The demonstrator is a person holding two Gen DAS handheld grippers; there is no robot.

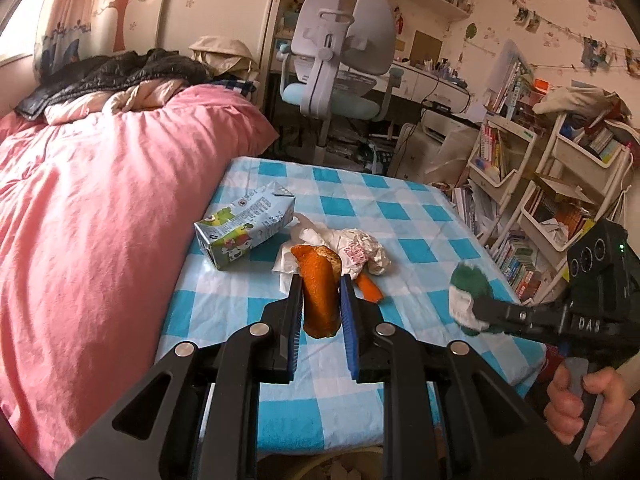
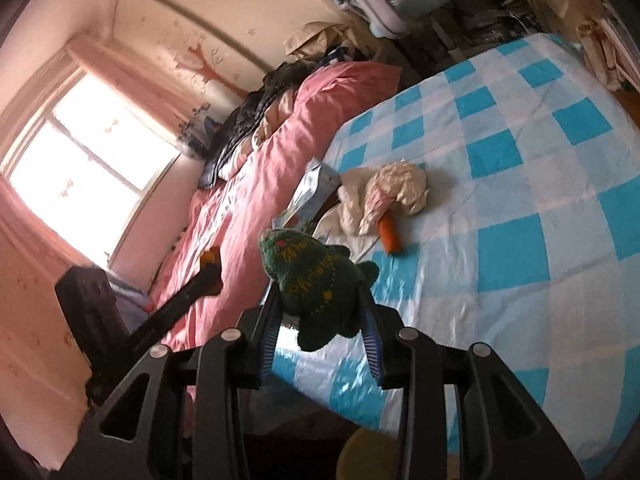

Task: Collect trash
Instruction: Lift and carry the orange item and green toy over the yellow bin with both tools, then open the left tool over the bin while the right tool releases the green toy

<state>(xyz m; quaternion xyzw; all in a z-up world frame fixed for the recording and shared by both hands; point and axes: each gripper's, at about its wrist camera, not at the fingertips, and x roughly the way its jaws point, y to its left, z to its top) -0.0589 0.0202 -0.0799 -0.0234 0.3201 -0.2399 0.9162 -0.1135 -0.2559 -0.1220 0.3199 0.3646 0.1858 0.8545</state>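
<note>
Trash on the checked tabletop [image 1: 420, 216]: one milk carton [image 1: 244, 224] lying flat, one crumpled white wrapper [image 1: 352, 250], one orange peel strip [image 2: 390, 234] beside it. A second, curled orange peel [image 1: 320, 300] is clamped in the left tool [image 1: 320, 296]. The right tool [image 2: 318, 306] grips one green plush toy [image 2: 316, 280].

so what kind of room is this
Most likely a child's bedroom: a bed with a rumpled pink duvet, a pale ergonomic desk chair at a cluttered desk, and white shelf carts crammed with books beside the blue-checked table.
</note>
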